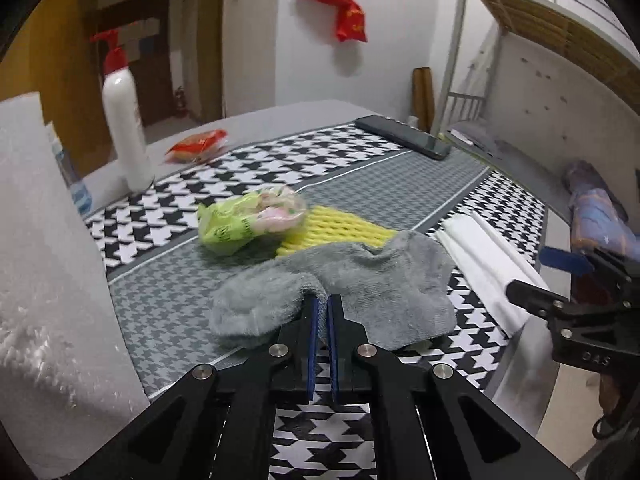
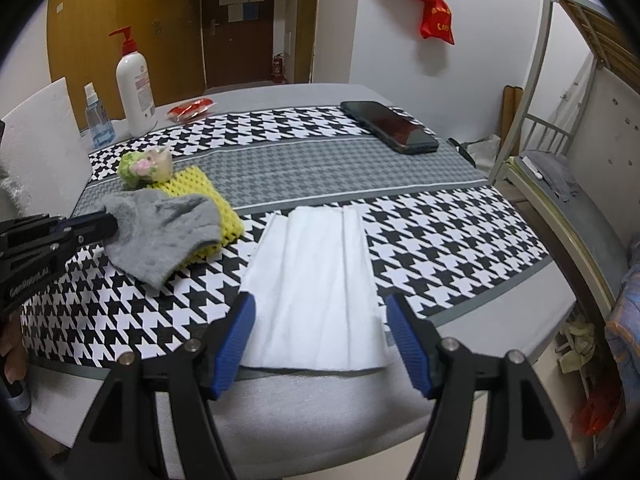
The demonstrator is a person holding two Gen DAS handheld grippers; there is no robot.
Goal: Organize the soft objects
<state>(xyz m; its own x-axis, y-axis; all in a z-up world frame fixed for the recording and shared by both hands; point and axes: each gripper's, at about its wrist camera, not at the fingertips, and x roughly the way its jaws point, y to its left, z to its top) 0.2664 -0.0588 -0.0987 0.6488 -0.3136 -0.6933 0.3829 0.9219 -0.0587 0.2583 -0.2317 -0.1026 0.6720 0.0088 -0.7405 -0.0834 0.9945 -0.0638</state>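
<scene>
Left gripper fingers pinch the grey sock's cuff; fuzzy sock lies half over yellow foam mesh. Right gripper fingers spread over white folded cloth. Houndstooth mat; bunk bed.

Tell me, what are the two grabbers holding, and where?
The left gripper pinches the grey sock at its near edge. The right gripper is open, holding nothing, above the white folded cloth.
</scene>
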